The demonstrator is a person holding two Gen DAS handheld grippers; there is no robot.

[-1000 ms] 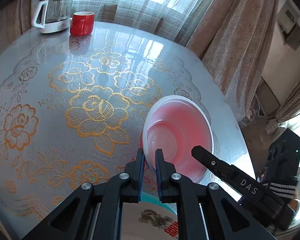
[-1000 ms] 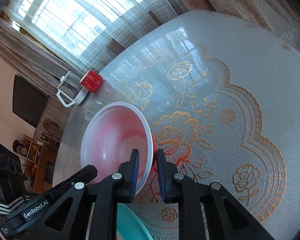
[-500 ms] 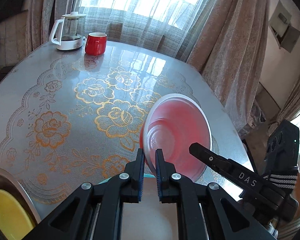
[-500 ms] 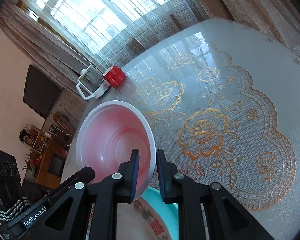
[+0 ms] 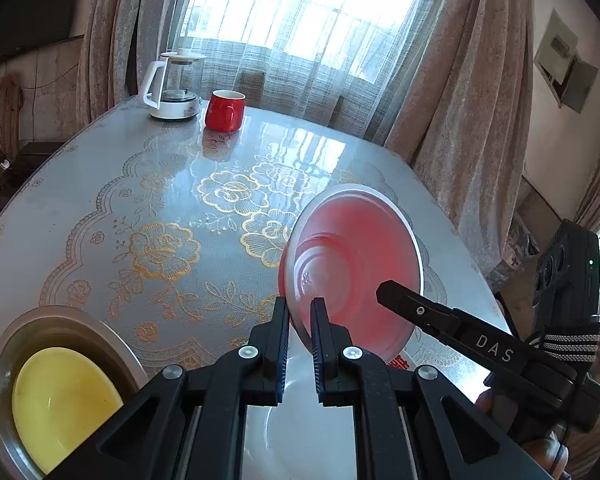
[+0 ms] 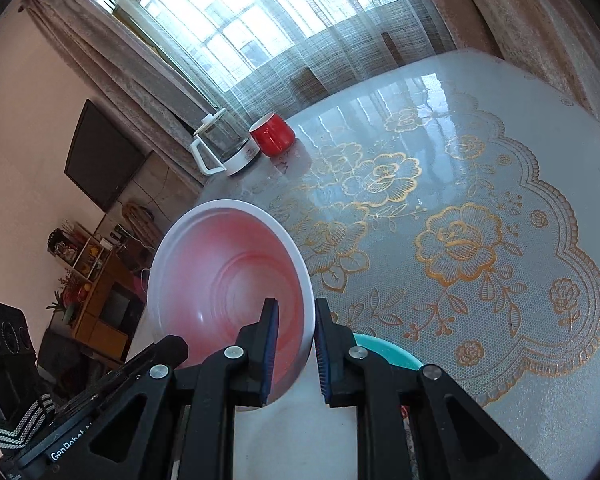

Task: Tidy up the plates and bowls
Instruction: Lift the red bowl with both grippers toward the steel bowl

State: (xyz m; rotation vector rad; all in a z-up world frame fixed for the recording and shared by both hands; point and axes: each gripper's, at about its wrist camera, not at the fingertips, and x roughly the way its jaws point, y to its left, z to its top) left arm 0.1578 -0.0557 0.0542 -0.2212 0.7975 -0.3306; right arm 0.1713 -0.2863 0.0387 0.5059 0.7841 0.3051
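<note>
Fingers first: our left gripper (image 5: 300, 322) is pinched nearly shut on the rim of the red plastic bowl with a white rim (image 5: 352, 276), while our right gripper (image 6: 296, 336) straddles the opposite rim with a slightly wider gap, its fingers (image 6: 269, 336) close against the wall; we cannot tell whether it has let go.

A second ago the bowl sat low over the counter; now we have it raised and tilted between both grippers, above a white plate (image 5: 320, 432) that lies directly under the fingers. A teal rim (image 6: 384, 350) peeks out beside that plate in the right wrist view. We judge the lift means the bowl is in transit toward a stack, not yet placed.

Left of us, a steel basin (image 5: 80, 320) holds one yellow bowl (image 5: 60, 400).

Farther off, on the glossy floral counter (image 5: 160, 200), stand one red mug (image 5: 225, 111) and, just beside it, one glass kettle with a white handle (image 5: 174, 86).

Count: two bowls, one white plate, one teal dish, one mug, one kettle.
</note>
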